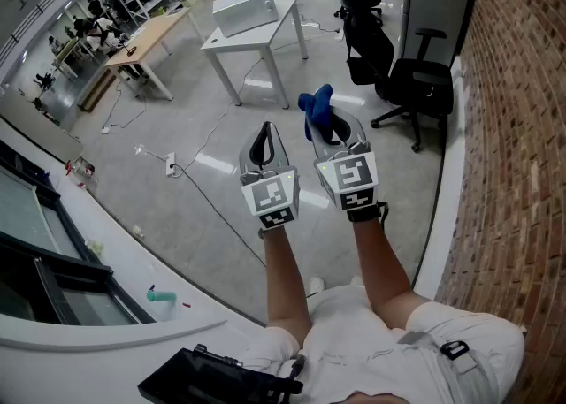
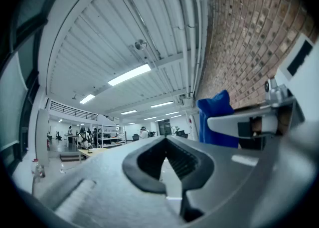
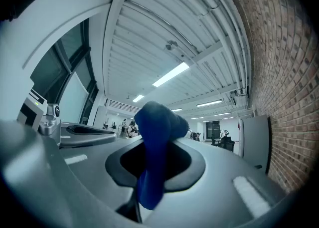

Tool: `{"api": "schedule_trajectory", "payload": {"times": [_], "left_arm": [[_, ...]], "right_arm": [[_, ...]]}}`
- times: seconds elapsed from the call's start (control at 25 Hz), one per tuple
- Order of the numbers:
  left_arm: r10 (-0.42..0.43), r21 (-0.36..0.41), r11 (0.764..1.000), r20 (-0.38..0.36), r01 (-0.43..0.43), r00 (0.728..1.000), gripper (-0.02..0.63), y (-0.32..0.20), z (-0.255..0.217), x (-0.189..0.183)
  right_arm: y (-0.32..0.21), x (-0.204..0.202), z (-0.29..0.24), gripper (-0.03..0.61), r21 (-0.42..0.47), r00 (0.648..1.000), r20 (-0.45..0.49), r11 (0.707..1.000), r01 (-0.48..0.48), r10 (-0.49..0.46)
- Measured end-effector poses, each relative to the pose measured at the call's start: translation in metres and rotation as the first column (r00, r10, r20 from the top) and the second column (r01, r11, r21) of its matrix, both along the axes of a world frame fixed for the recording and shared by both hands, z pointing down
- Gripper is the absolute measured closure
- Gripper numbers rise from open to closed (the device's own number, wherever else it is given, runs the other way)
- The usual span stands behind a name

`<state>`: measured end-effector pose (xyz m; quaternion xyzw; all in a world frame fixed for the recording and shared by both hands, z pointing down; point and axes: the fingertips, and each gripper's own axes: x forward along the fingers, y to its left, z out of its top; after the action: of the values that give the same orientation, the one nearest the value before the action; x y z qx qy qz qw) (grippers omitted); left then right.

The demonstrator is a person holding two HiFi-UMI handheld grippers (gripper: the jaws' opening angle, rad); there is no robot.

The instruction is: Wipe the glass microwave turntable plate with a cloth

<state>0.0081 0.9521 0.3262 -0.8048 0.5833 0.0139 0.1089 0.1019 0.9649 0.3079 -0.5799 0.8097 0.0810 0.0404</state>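
Above the floor, the right gripper (image 1: 336, 133) pinches a blue cloth (image 1: 317, 102) between its fingers — soft, light, likely limp; the left gripper (image 1: 263, 139) is clenched, empty — no glass plate in sight.

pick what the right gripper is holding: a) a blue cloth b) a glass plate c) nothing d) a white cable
a: the right gripper is shut on a blue cloth, which bunches up from between its jaws in the right gripper view.

Right: brick wall (image 1: 522, 128); glossy floor (image 1: 177, 137); white table (image 1: 258, 38); office chairs (image 1: 416, 84).
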Motion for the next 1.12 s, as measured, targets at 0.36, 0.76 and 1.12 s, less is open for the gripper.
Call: {"api": "schedule_trajectory", "payload": {"times": [0.36, 0.76, 1.12], "left_arm": [[-0.001, -0.040, 0.999, -0.035, -0.001, 0.999, 0.615, 0.001, 0.008, 0.009], [0.016, 0.019, 1.000, -0.132, -0.013, 0.991, 0.612, 0.018, -0.003, 0.014], [0.016, -0.022, 1.000, -0.071, -0.017, 0.997, 0.612, 0.030, 0.015, 0.035]], "right_arm": [[0.002, 0.016, 0.007, 0.511, -0.023, 0.999, 0.017, 0.999, -0.043, 0.043], [0.014, 0.027, 0.009, 0.509, -0.032, 0.998, -0.012, 0.997, -0.064, 0.063], [0.033, 0.026, 0.012, 0.505, 0.003, 1.000, -0.014, 1.000, 0.014, -0.014]]}}
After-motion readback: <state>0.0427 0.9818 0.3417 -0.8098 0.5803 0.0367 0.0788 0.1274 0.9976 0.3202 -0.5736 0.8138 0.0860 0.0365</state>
